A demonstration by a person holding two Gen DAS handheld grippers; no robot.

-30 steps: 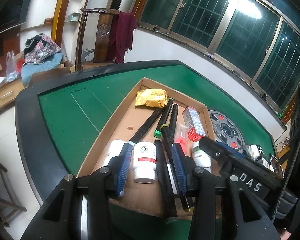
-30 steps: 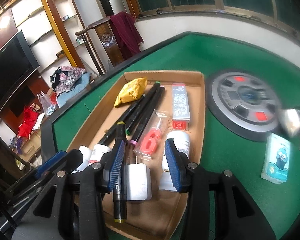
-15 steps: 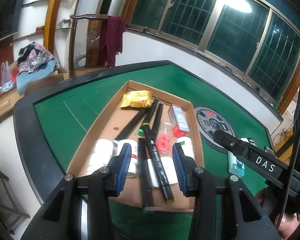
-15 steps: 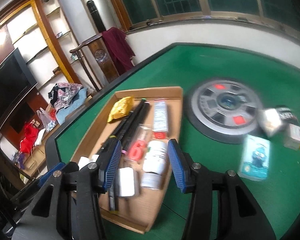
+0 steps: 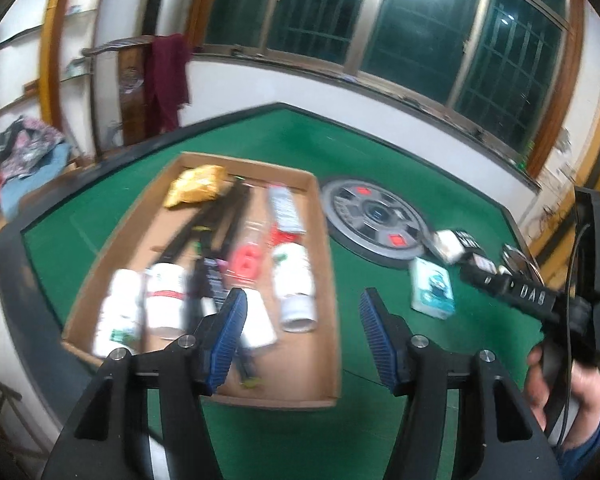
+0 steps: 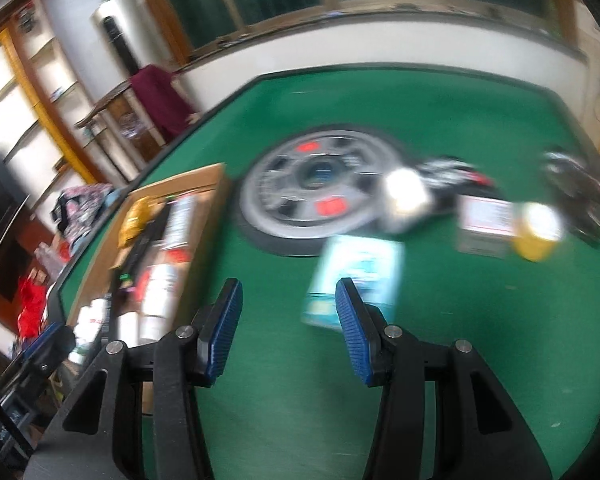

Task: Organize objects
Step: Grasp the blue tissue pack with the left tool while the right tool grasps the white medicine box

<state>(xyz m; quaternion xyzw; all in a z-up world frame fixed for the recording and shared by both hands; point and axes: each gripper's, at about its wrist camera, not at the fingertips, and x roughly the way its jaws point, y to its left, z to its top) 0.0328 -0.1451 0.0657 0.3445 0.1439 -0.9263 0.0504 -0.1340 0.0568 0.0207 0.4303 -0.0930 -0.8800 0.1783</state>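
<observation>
While both views are smeared with blur, the shallow cardboard tray (image 5: 328, 280) on the green felt table (image 5: 292, 140) reads clearly enough. It holds a crinkled gold packet (image 5: 196, 190) at the far end, several long black markers (image 5: 220, 224) laid lengthwise, a flat red-and-white box (image 5: 286, 212), a clear sleeve with a red shape (image 5: 246, 258) inside, and white cylindrical bottles (image 5: 164, 300) lying on their sides along the near end.

Outside the tray, a light-blue packet (image 6: 356, 280) lies flat on the felt, just beside a round grey disc (image 6: 312, 196) with red patches. Further right sit a small white box (image 6: 406, 196), a flat card-like pack (image 6: 486, 224) and a yellow-lidded tub (image 6: 536, 228), close together.

The left gripper (image 5: 300, 332) hangs over the tray's near right corner, its jaws opening with nothing between them; one ribbed blue pad is above the tray, the other above bare felt. The right gripper (image 6: 288, 324) hangs over the felt between tray and blue packet, jaws apart and empty; the packet lies just behind its right-hand pad, and I cannot tell whether they touch. In the left view a hand (image 5: 560, 380) grips the black handle of the other tool.
</observation>
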